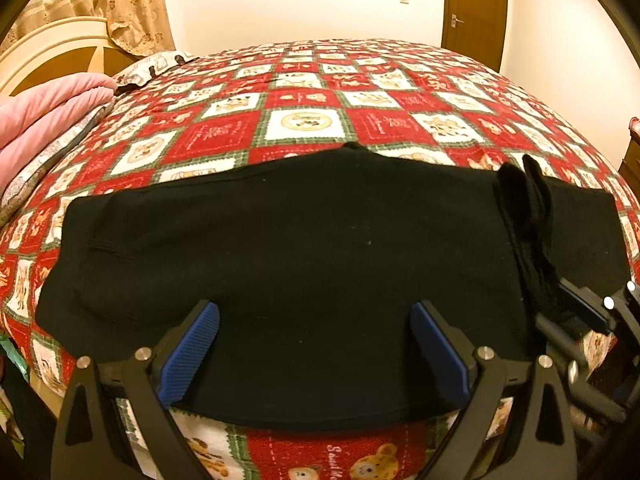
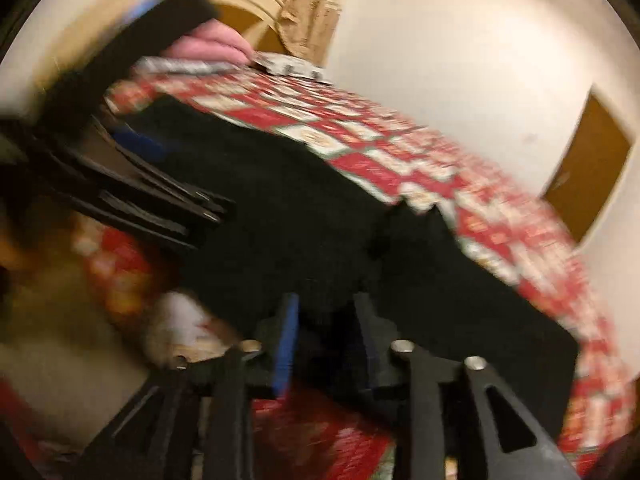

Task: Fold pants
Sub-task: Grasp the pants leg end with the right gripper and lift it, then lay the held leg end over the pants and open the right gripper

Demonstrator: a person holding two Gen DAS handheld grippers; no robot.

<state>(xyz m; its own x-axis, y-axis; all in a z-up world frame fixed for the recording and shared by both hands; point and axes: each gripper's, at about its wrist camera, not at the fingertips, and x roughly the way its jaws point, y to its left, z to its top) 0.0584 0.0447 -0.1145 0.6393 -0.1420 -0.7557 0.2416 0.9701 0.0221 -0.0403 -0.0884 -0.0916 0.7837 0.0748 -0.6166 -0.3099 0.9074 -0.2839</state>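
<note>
Black pants point(image 1: 304, 264) lie folded flat on bed w/ red patchwork bedspread point(image 1: 304, 96). Left gripper point(image 1: 314, 354) angled down at near edge, fingers spread wide, grasping nothing. Right gripper point(image 2: 326, 344) at pants' right end, fingers parted, view blurry. Pink blanket point(image 1: 44, 116) at left; door point(image 1: 476, 12) behind.

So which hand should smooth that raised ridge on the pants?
Probably the right gripper: it sits right at the ridge on the pants. The left gripper hangs open over flat cloth.
</note>
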